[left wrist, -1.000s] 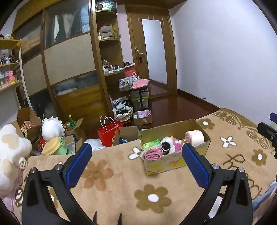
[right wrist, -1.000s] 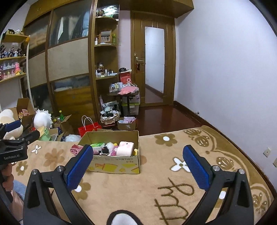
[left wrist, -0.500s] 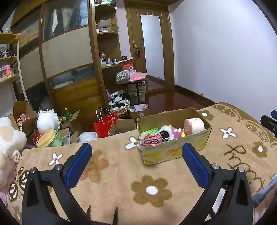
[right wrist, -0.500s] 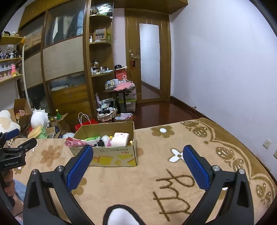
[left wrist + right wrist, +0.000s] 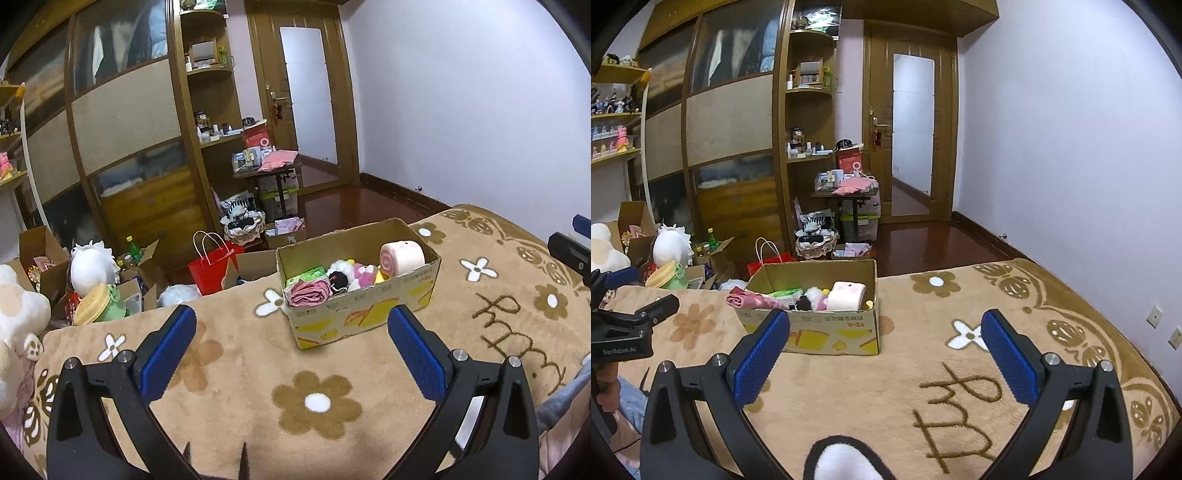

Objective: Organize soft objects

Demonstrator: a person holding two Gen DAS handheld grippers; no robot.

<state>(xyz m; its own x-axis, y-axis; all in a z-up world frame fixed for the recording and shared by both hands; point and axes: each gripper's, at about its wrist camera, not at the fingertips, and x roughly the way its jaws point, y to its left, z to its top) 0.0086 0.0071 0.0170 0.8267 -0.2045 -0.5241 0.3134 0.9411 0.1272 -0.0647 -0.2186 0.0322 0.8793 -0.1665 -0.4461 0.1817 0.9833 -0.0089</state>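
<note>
While both grippers hover above the blanket (image 5: pixel 229 373), neither holds anything. From the left wrist view, plush toys (image 5: pixel 18 314) and open boxes crowd the floor at the far left, beyond the blanket's edge. The left gripper (image 5: pixel 291 332) has its jaws spread wide, blue pads (image 5: pixel 168 354) well apart, with bare flowered blanket between them. Ahead and slightly right sits the box (image 5: pixel 365 317), its long axis running left to right and angling away toward the right, open side up. Inside, from left to right, lie a pink cloth (image 5: pixel 308 293) bunched at the left end and lapping over the rim, a green pack (image 5: pixel 308 275) behind it, a black-and-white plush (image 5: pixel 340 277), small pink toys, and a pink roll (image 5: pixel 400 258) lying on its side at the right end. Right of the box the blanket stretches bare to its patterned border.

From the right wrist view, the box (image 5: pixel 820 328) stands at left of centre, the cloth (image 5: pixel 750 299) pointing out over its left end. The right gripper (image 5: pixel 884 334) is likewise spread wide. To its right the blanket (image 5: pixel 960 369) lies open up to the wall (image 5: pixel 1071 147), and wood floor (image 5: pixel 923 247) runs behind the box to the door.
</note>
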